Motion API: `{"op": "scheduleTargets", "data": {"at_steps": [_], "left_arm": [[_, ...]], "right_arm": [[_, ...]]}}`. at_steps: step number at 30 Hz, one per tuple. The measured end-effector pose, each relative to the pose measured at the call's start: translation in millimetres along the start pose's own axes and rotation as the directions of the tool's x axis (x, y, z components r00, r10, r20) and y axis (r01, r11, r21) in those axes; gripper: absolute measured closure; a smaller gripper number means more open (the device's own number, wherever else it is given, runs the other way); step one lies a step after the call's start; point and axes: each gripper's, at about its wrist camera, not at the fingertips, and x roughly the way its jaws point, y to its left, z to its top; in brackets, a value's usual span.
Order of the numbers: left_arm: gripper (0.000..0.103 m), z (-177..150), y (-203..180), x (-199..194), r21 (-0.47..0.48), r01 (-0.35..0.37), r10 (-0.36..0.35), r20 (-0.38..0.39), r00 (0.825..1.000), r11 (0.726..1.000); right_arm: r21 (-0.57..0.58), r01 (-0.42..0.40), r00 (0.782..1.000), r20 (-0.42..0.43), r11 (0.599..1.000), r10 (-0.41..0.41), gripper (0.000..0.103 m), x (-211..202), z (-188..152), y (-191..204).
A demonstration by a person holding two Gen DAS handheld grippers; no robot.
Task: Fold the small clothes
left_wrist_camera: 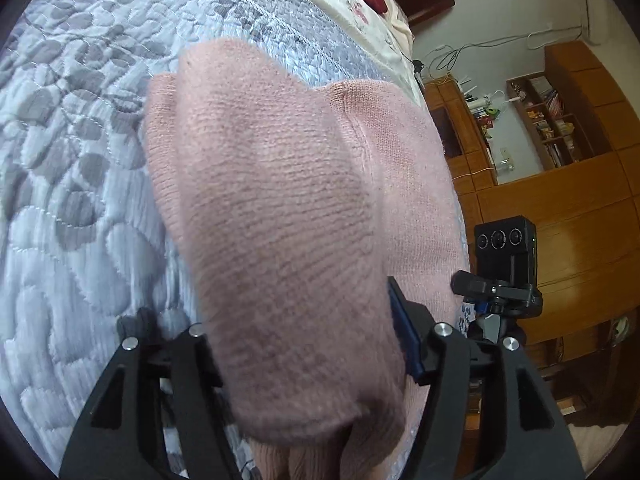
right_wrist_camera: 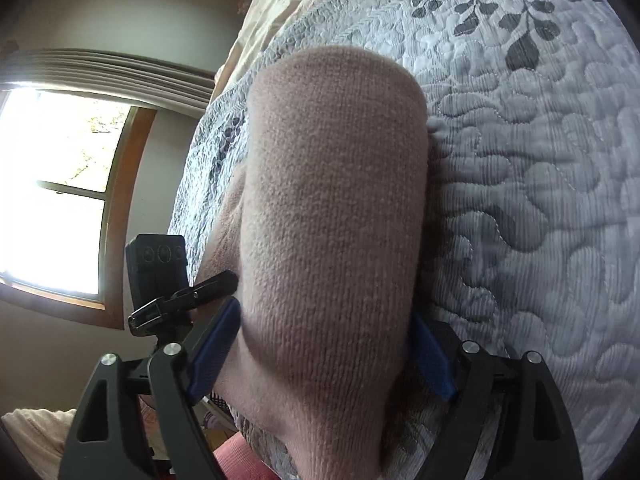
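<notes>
You hold a pink knitted garment [left_wrist_camera: 280, 208] with both tools at once, and it hangs over a bed covered by a grey quilted bedspread [left_wrist_camera: 72, 184] with a leaf pattern. In the left wrist view, the left gripper [left_wrist_camera: 304, 364] has the knit bunched between its two black arms; the blue pad on one side presses against the cloth, while the other pad is hidden behind the fabric. So it is closed on the garment. A second part of the same pink garment lies flat on the bedspread behind the lifted flap.

In the right wrist view, the right gripper [right_wrist_camera: 324, 344] does the same: both blue pads touch the sides of a thick fold of the garment [right_wrist_camera: 332, 208], so this one is also clamped on it. The far end of the fold curves down toward the bedspread [right_wrist_camera: 540, 168].

I judge that you grip two corners or edges of one side because you want to carry this side over the part that rests on the bed (a fold in the middle of being made, it seems). Holding both points at equal height should keep the edge straight. The knit is soft and stretchy, so it may sag between the tools.

Beside each gripper a small black camera unit [left_wrist_camera: 506, 248] is in view.
</notes>
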Motion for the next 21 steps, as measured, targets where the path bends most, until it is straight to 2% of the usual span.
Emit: {"op": "scheduleTargets", "data": {"at_steps": [6,9,13,16,17,18,19,21], "left_arm": [[0.041,-35.9,-15.9,-49.5,0.089,-0.084,0.075,0.102,0.992,0.992],[0.041,-59.8,-29.5,-67.5,0.13,-0.086,0.066,0.15,0.986,0.988],[0.041,-72.7,-48.1,-69.5,0.126,-0.079,0.06,0.148,0.987,0.989],[0.041,-75.1,-58.2,-54.0,0.156,-0.151,0.132,0.125,0.983,0.976],[0.041,-77.6,-57.6,-48.8,0.168,-0.171,0.153,0.113,0.982,0.971],[0.041,-79.3,-56.4,-43.7,0.182,-0.197,0.18,0.106,0.978,0.963],[0.041,-79.8,-56.8,-37.9,0.199,-0.234,0.217,0.102,0.971,0.952],[0.042,-82.8,-55.0,-28.7,0.231,-0.292,0.278,0.091,0.956,0.928]], "right_arm": [[0.001,0.061,0.998,0.022,0.998,-0.061,0.019,-24.7,-59.8,-2.8],[0.027,0.07,0.997,0.028,0.997,-0.07,0.019,-23.5,-90.1,-0.8],[0.058,0.082,0.995,0.056,0.995,-0.085,0.019,-20.0,-109.4,-2.1],[0.088,0.071,0.995,0.061,0.994,-0.076,0.022,-19.2,-115.1,-12.3],[0.085,0.072,0.995,0.062,0.994,-0.077,0.029,-17.2,-114.6,-11.9],[0.077,0.059,0.996,0.059,0.995,-0.064,0.045,-15.7,-113.6,-12.5],[0.072,0.056,0.997,0.052,0.996,-0.06,0.05,-12.1,-112.3,-9.2],[0.041,0.093,0.994,0.056,0.995,-0.095,0.069,-13.5,-115.5,-4.6]]}}
